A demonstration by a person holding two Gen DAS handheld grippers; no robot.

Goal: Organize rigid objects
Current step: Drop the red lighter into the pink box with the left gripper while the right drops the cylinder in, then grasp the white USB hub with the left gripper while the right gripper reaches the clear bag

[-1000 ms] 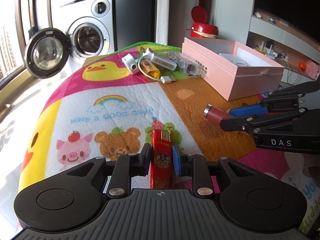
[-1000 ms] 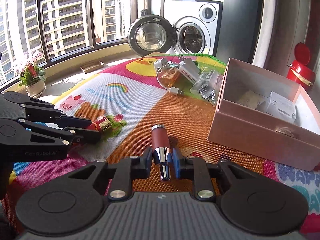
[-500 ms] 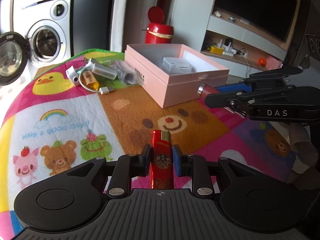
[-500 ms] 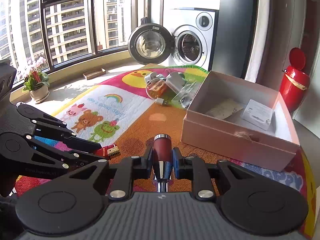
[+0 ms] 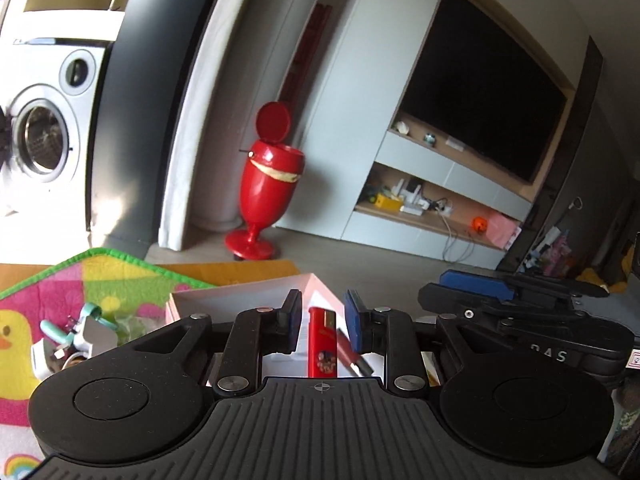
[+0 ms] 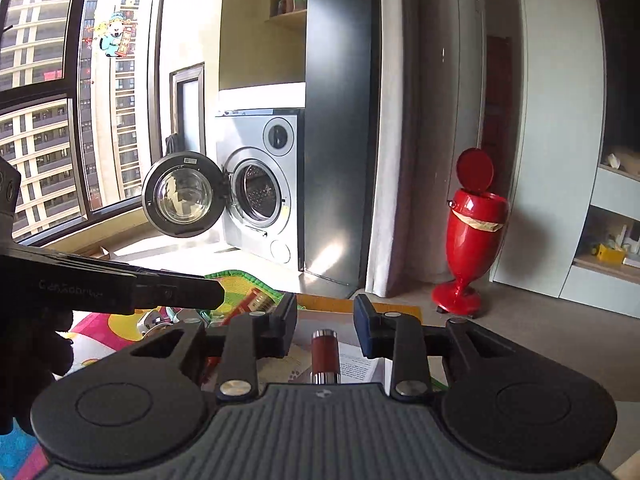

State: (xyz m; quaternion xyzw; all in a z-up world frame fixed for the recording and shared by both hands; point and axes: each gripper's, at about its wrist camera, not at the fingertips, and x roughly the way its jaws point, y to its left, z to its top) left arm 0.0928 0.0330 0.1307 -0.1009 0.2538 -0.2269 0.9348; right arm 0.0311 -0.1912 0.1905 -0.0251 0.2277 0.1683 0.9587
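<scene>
Sunlit living room, with a washing machine (image 6: 256,196) standing door-open ahead of our right tongs (image 6: 325,326) and a red pedal bin (image 5: 269,184) on the floor beyond our left tongs (image 5: 321,318). We hold both tongs above the pink box (image 5: 240,298), which sits on a bright cartoon mat (image 5: 52,292) spread over the bench.

Our left tongs stand apart, with clear space on either side of the red lighter (image 5: 322,346), which shows between the pads and below them, over the white papers in the box. Whether the lighter has settled on the box floor we cannot tell. Just right of it lies a dark red tube, partly hidden by the right pad. Our right tongs appear at the right of this view, level with the left ones and just beside them.

Our right tongs are likewise spread wide, touching nothing. Beneath the gap the dark red lipstick (image 6: 325,354), silver-capped, lies over a printed leaflet (image 6: 356,366) inside the box. Left of these tongs, beyond the box wall, a small heap of loose odds and ends (image 5: 76,334) rests on the mat.
</scene>
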